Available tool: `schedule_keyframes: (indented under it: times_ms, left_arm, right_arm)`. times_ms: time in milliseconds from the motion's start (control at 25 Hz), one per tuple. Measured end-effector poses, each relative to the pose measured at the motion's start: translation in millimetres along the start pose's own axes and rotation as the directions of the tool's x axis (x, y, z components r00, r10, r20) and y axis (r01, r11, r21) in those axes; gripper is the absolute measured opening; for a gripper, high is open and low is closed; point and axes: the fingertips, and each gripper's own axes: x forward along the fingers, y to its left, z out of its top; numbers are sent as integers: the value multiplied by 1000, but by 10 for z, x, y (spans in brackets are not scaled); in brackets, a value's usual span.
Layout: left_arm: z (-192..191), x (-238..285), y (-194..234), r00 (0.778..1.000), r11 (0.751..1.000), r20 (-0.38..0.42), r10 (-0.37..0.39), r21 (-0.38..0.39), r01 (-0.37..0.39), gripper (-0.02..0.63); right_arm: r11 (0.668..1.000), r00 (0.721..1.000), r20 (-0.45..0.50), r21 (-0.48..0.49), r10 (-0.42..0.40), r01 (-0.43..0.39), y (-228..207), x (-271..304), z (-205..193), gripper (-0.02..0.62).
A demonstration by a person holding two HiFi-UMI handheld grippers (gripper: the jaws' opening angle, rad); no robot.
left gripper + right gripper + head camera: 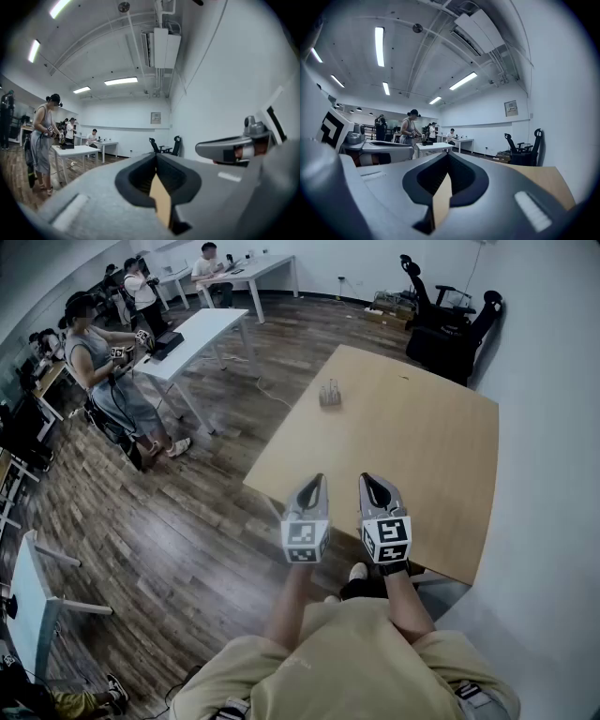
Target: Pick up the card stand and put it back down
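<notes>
The card stand (330,393), a small clear holder, stands near the far left edge of the light wooden table (422,446). My left gripper (319,479) and right gripper (367,478) hover side by side over the table's near edge, well short of the stand. Both point level toward it. In the left gripper view the left gripper (156,155) has its jaws pressed together with nothing between them. The right gripper (447,154) looks the same in its own view. Neither gripper view shows the stand, which is hidden behind the jaws.
A white wall (553,427) runs along the table's right side. Black office chairs (450,320) stand past the far corner. To the left, a person (108,381) stands by a white desk (192,334), and more people and desks are farther back on the wood floor.
</notes>
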Motion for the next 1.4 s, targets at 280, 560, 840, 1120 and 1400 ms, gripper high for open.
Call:
schedule_keyframes:
  times_ms: [280, 560, 840, 1120, 1400]
  left_arm:
    - [-105, 138, 77, 1000, 1000, -12, 4, -16, -4, 2]
    - [10, 570, 396, 999, 999, -15, 43, -8, -44, 2]
    - [96, 1268, 712, 996, 996, 6, 86, 9, -86, 2]
    - [-85, 1905, 768, 997, 998, -35, 64, 31, -63, 2]
    - [-566, 2320, 852, 989, 999, -146, 10, 31, -6, 2]
  right_arm:
    - [1000, 1000, -13, 1, 6, -6, -41, 106, -100, 5]
    - [992, 993, 66, 63, 101, -105, -221, 699, 105, 5]
    - [980, 981, 96, 84, 170, -178, -599, 1366, 208, 5]
    - [967, 977, 84, 152, 194, -205, -1131, 1700, -73, 5]
    - [963, 992, -1, 243, 124, -120, -1501, 2088, -608, 5]
